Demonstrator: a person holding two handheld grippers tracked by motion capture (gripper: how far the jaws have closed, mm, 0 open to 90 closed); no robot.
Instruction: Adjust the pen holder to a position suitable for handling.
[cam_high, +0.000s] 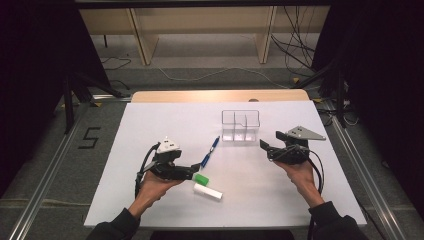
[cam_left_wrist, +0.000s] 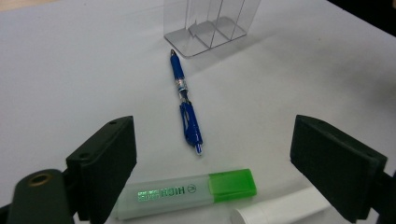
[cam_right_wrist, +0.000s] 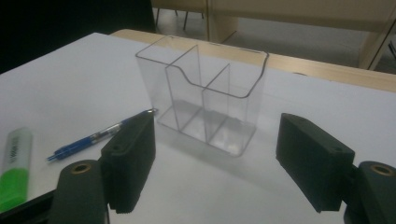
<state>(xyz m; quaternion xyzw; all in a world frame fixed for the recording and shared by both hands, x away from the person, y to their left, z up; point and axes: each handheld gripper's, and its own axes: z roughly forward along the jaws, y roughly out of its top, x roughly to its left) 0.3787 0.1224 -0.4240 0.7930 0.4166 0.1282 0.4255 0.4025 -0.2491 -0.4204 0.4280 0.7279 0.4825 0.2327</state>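
Observation:
A clear plastic organizer (cam_high: 240, 125) with several compartments stands upright and empty on the white table (cam_high: 150, 130). A blue pen (cam_high: 210, 151) lies to its left. Nearer the person are a green-capped highlighter (cam_high: 200, 178) and a white tube (cam_high: 208, 192). My left gripper (cam_high: 194, 172) is open; in the left gripper view the highlighter (cam_left_wrist: 187, 193) lies low between its wide jaws, untouched, with the pen (cam_left_wrist: 186, 105) beyond. My right gripper (cam_high: 271, 141) is open and holds nothing. It points at the organizer (cam_right_wrist: 210, 102) from a short distance.
The table's wooden far edge (cam_high: 220, 95) lies behind the organizer. Beyond it are wooden shelf legs (cam_high: 145, 47) and cables (cam_high: 295, 45) on the floor. Metal rails (cam_high: 45, 185) run along both sides of the table.

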